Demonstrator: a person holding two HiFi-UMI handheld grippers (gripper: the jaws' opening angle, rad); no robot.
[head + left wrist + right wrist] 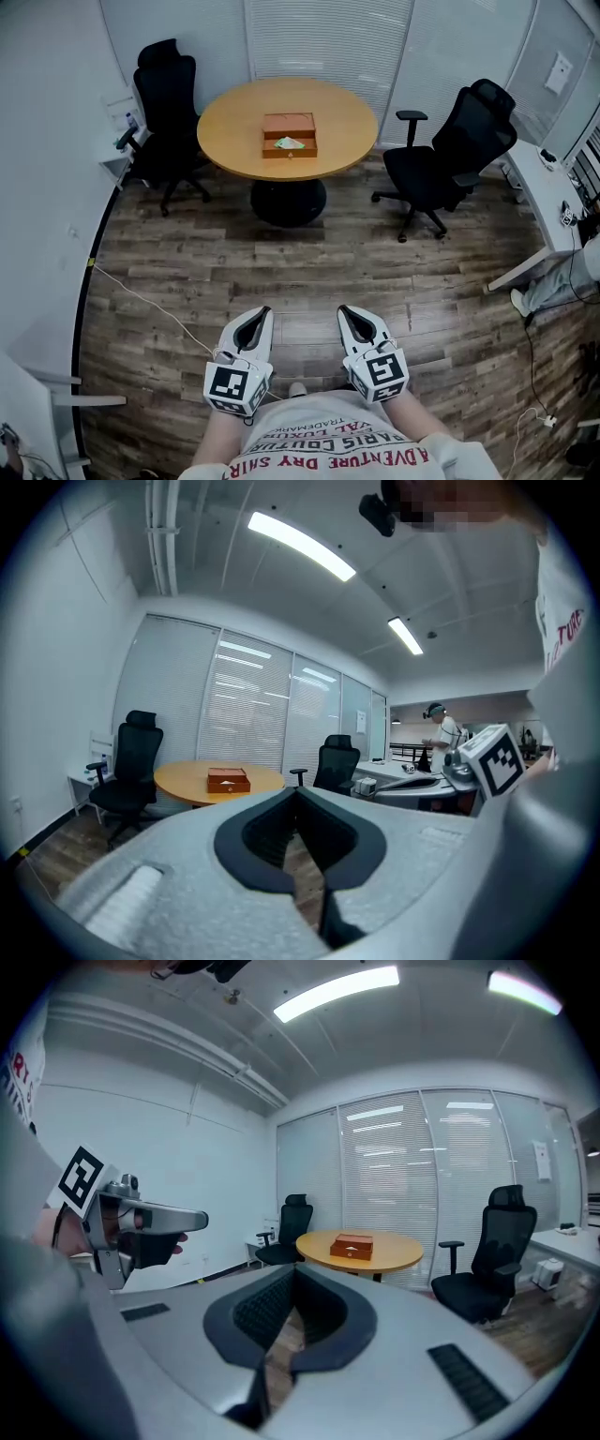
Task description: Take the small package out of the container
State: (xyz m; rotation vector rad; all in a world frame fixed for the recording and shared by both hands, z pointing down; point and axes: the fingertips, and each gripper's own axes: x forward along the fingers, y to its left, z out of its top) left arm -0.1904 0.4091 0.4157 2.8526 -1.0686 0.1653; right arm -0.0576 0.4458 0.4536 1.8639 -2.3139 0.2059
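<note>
A brown wooden container [289,124] stands in the middle of a round wooden table [234,117] across the room. Its front compartment is open, and a small green and white package [287,142] lies in it. The container [228,780] shows small and far in the left gripper view, and the container [352,1247] is just as distant in the right gripper view. My left gripper [260,313] and right gripper [345,312] are held side by side close to my body, far from the table. Both are shut with nothing between their jaws.
A black office chair [169,103] stands left of the table and another chair [448,150] right of it. A white desk [544,192] runs along the right wall. A thin cable [141,300] crosses the wooden floor at left. A person [441,731] stands far off.
</note>
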